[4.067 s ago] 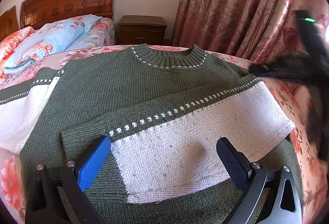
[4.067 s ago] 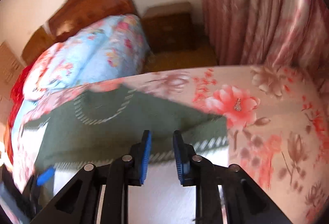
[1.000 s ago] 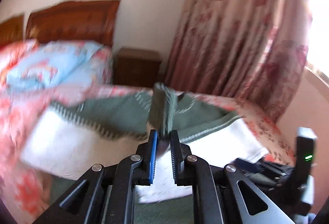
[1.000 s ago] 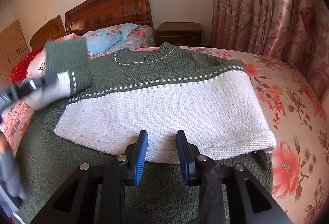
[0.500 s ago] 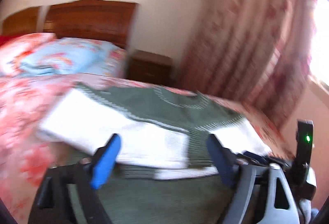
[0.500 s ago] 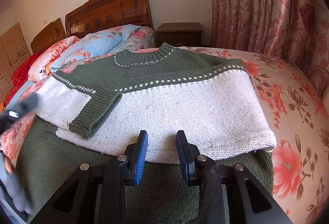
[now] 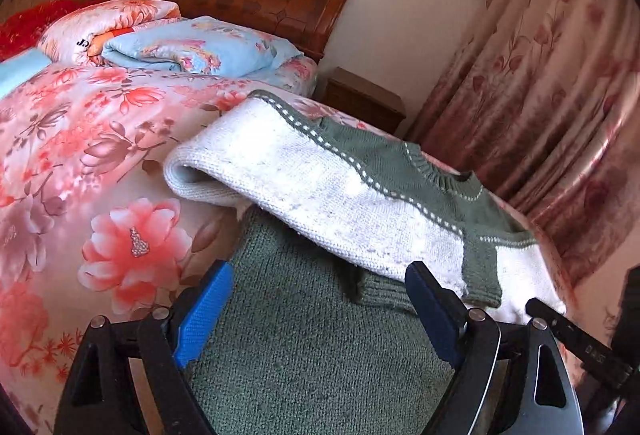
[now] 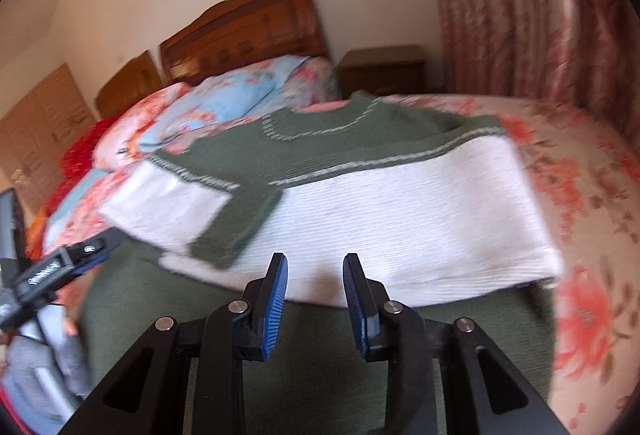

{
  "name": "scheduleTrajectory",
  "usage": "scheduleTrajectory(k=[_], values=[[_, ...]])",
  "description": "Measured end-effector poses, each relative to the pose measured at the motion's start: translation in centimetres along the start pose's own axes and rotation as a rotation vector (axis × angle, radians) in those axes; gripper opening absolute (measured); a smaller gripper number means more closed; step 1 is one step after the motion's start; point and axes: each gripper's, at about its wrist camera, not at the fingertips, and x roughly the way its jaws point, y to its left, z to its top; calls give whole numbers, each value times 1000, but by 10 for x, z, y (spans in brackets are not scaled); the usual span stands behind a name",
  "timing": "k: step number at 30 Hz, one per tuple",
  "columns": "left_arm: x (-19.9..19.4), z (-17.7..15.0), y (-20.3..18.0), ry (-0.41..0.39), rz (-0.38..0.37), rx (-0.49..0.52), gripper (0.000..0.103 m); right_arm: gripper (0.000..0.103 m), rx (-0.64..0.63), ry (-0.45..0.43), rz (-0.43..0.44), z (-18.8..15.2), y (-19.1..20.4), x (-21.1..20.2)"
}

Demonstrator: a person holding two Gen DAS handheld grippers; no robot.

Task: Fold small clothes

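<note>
Both sleeves crossed on sweater [image 8: 400, 219]; left gripper [image 7: 316, 311] wide open, right gripper [image 8: 316, 291] slightly parted, empty; pinch hem corners evenly, fold up.

A green and white knitted sweater [image 8: 360, 195] lies flat on the bed, front up, its ribbed round neckline [image 8: 320, 123] toward the headboard. The body is dark green with a white stitched line at the collar. Both sleeves [image 7: 304, 187] are folded across the chest, each white with a dotted green-and-white border and a green ribbed cuff [image 8: 236, 223]; the left sleeve's cuff rests on top of the right sleeve.
</note>
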Motion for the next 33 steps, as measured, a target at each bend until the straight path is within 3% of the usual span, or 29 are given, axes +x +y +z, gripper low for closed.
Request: scheduleTrajectory(k=[3, 5, 7, 13, 14, 16, 17, 20, 26, 33], values=[[-11, 2, 9, -55, 3, -42, 103, 32, 18, 28, 75, 8, 15, 9], [-16, 4, 13, -88, 8, -71, 103, 39, 48, 104, 118, 15, 24, 27], [-19, 6, 16, -104, 14, -93, 103, 41, 69, 176, 108, 17, 31, 48], [-20, 6, 19, -121, 18, -111, 103, 45, 47, 196, 75, 26, 53, 68], [-19, 6, 19, -120, 17, -116, 103, 42, 35, 193, 71, 26, 54, 69], [-18, 6, 21, -119, 14, -128, 103, 19, 28, 189, 89, 25, 53, 68], [-18, 6, 22, -119, 15, -135, 103, 13, 33, 179, 99, 24, 51, 66], [-17, 6, 23, -115, 16, -147, 103, 11, 31, 71, 141, 26, 46, 40], [-15, 6, 25, -110, 14, -156, 103, 11, 57, -149, 79, 44, 19, -23], [-11, 7, 28, -93, 11, -172, 103, 11, 194, -137, -9, 33, -49, -35]])
